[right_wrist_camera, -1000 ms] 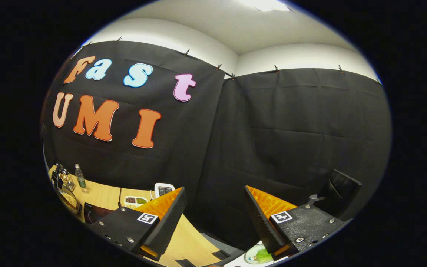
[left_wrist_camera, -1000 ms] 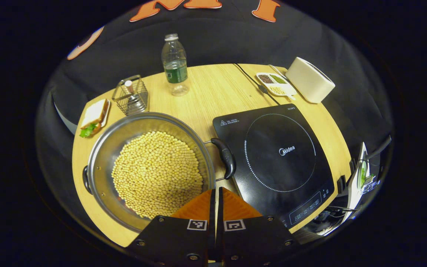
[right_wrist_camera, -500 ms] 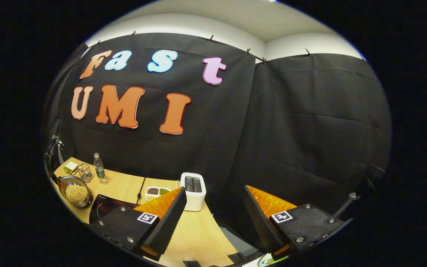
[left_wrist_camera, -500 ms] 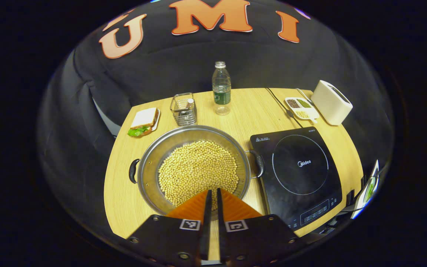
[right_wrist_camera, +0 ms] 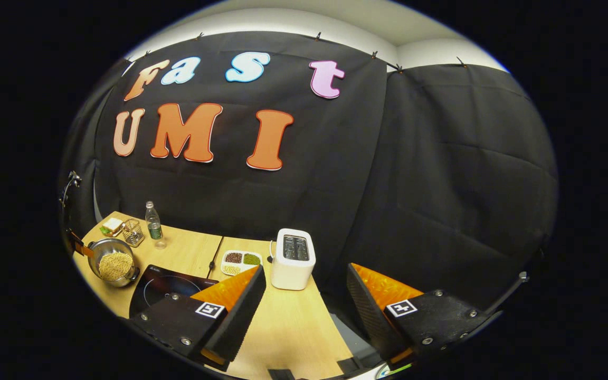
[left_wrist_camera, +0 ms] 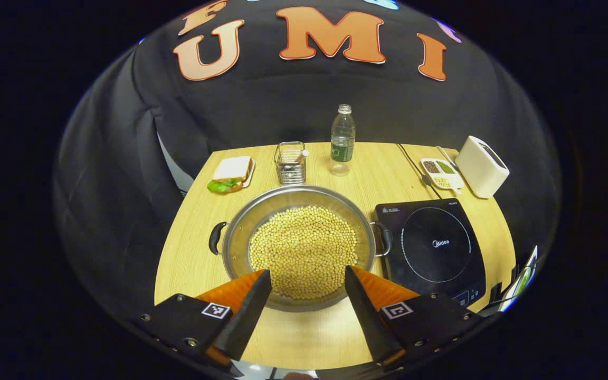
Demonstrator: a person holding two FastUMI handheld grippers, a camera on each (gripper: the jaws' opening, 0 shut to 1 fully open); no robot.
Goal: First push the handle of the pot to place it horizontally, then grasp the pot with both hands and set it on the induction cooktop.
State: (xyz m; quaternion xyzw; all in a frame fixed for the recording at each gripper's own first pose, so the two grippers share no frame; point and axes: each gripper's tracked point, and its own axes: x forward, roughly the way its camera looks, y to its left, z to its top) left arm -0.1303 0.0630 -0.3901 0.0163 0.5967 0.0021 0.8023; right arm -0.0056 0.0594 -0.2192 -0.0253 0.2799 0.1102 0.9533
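Note:
A steel pot (left_wrist_camera: 296, 196) full of yellow beans sits mid-table in the left gripper view, one black handle (left_wrist_camera: 216, 238) pointing left and the other handle (left_wrist_camera: 386, 238) pointing right. The black induction cooktop (left_wrist_camera: 436, 245) lies flat just beyond the right handle. My left gripper (left_wrist_camera: 307, 272) hovers open above the pot's near rim, holding nothing. In the right gripper view the pot (right_wrist_camera: 116, 282) and the cooktop (right_wrist_camera: 162, 285) are small at the far left. My right gripper (right_wrist_camera: 304, 270) hangs open and empty, well off to the table's right side.
Along the back of the wooden table (left_wrist_camera: 193, 248) stand a sandwich on a plate (left_wrist_camera: 233, 171), a wire basket (left_wrist_camera: 290, 162) and a water bottle (left_wrist_camera: 342, 140). A divided dish of grains (left_wrist_camera: 441, 173), a white toaster (left_wrist_camera: 482, 166) and a black cable (left_wrist_camera: 412, 161) are at the back right.
My left gripper has opened and drawn back from the pot, so more of the table shows. The right gripper's view has swung left and down toward the table.

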